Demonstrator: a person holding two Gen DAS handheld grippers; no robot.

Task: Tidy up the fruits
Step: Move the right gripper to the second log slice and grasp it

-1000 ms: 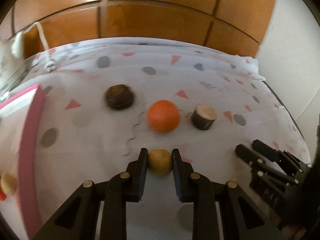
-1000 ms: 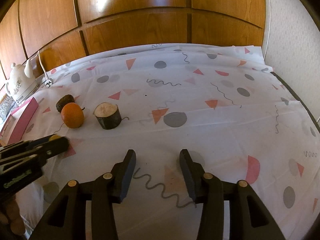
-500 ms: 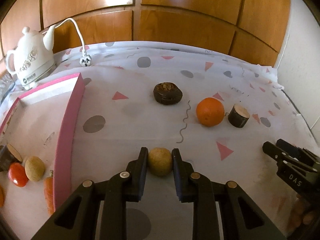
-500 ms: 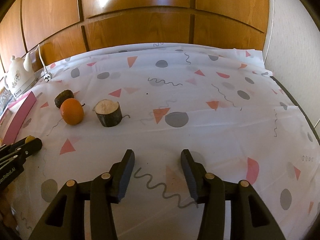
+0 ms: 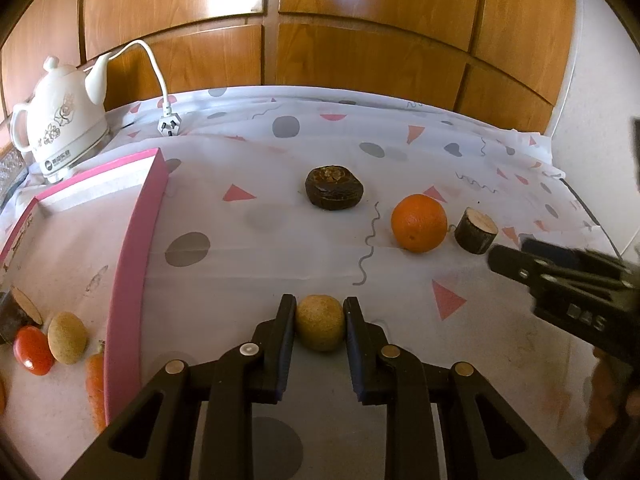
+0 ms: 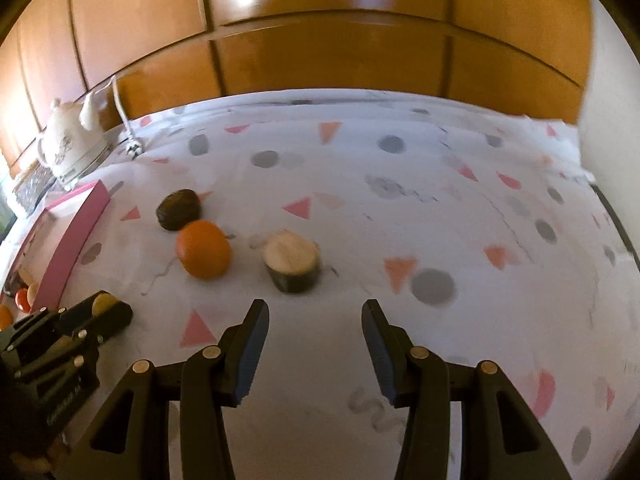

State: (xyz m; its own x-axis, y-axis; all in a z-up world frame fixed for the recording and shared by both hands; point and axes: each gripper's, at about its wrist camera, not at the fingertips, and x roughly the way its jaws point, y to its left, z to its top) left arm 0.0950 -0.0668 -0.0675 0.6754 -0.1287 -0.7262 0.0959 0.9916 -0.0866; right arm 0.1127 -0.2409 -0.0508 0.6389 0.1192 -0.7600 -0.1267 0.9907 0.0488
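My left gripper (image 5: 320,322) is shut on a tan round fruit (image 5: 320,323), held above the patterned cloth. Beyond it lie a dark brown fruit (image 5: 334,188), an orange (image 5: 418,223) and a dark cut piece with a pale face (image 5: 475,231). A pink-rimmed tray (image 5: 132,248) at the left holds a red fruit (image 5: 33,350), another tan fruit (image 5: 67,337) and a carrot (image 5: 95,384). My right gripper (image 6: 314,332) is open and empty, just short of the cut piece (image 6: 292,262), with the orange (image 6: 204,249) to its left. The left gripper also shows in the right wrist view (image 6: 106,312).
A white kettle (image 5: 60,120) with a cord and plug (image 5: 170,125) stands at the back left. Wood panelling runs behind the table. The right gripper shows at the right edge of the left wrist view (image 5: 560,280). The table's right edge meets a pale wall.
The left gripper has carried the tan fruit leftward, bringing the pink tray and kettle into view. The right gripper has moved left and forward toward the cut piece and orange.
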